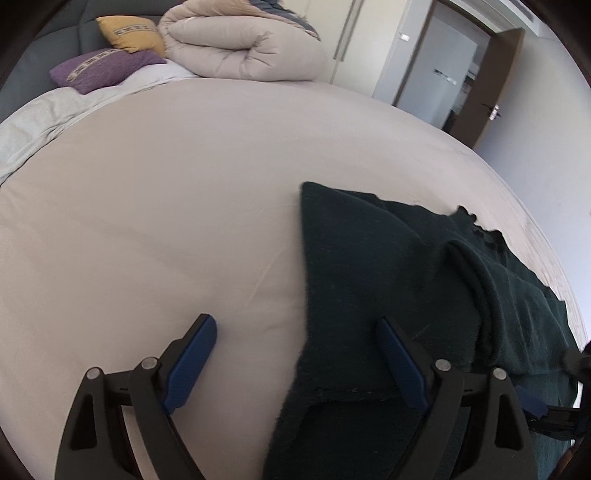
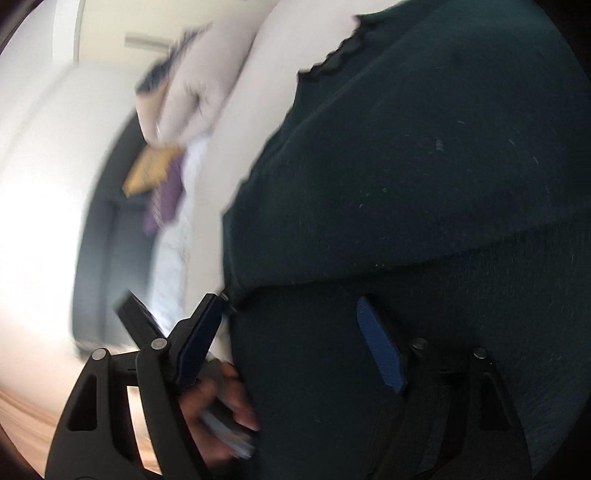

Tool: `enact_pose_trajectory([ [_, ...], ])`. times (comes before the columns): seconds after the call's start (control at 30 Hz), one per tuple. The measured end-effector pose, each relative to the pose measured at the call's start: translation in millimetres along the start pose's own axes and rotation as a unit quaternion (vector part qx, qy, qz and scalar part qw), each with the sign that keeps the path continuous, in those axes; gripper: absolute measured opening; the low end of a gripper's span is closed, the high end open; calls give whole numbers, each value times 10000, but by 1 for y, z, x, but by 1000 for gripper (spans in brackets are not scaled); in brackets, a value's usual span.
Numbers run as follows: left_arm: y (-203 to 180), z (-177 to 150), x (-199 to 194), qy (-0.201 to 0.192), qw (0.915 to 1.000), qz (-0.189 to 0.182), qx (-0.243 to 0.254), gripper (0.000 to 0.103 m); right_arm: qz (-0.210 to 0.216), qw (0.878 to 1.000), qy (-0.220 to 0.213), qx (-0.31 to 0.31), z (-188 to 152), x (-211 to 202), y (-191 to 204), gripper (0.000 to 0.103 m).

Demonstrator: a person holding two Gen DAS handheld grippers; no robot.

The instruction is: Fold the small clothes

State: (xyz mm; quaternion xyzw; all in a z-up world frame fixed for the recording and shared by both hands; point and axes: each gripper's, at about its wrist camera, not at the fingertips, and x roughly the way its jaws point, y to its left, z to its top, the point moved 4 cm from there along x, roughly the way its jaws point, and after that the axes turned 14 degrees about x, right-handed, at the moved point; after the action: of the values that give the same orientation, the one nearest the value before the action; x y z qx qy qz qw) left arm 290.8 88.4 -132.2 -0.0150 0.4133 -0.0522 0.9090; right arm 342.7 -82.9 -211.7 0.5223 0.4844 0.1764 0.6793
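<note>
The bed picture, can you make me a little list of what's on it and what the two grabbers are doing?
surface: bed with pale sheet
garment: dark green top, lying partly folded on the bed
far end: rolled duvet, yellow pillow, purple pillow
left gripper: open, one finger over the top, holding nothing
right gripper: open over the top, nothing pinched
background: open door

A dark green knit garment with a scalloped trim edge (image 1: 388, 266) (image 2: 424, 166) lies flat on the pale bed sheet (image 1: 166, 203), partly folded: one layer is turned over another, forming a straight fold edge and a rounded ridge along its middle.
</note>
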Motion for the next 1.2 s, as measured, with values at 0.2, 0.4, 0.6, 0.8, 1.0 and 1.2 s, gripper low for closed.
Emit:
enact_pose_trajectory([
  [0.2,1,-3,1,-45,9999,89,-79,91,-1328,9650,-949,-2050,29,-39,67,77],
  [0.4,1,-6,2,-139,9999,64,-78,91,-3175,9035,-786,-2771,122,-41,62,76],
  [0.6,1,-7,4,-189,9998,50,-73,94,-3399,8766,195,-3402,141,8,76,69],
  [0.8,1,-8,4,-211,9997,5,-115,94,-4272,8053,722,-4047,130,46,57,64],
  [1.0,11,-9,-1,-287,9990,14,-347,94,-4695,7778,730,-4113,134,30,56,38],
  [1.2,35,-15,-9,-400,9955,131,-848,91,-5047,7546,717,-4132,140,1,46,38],
])
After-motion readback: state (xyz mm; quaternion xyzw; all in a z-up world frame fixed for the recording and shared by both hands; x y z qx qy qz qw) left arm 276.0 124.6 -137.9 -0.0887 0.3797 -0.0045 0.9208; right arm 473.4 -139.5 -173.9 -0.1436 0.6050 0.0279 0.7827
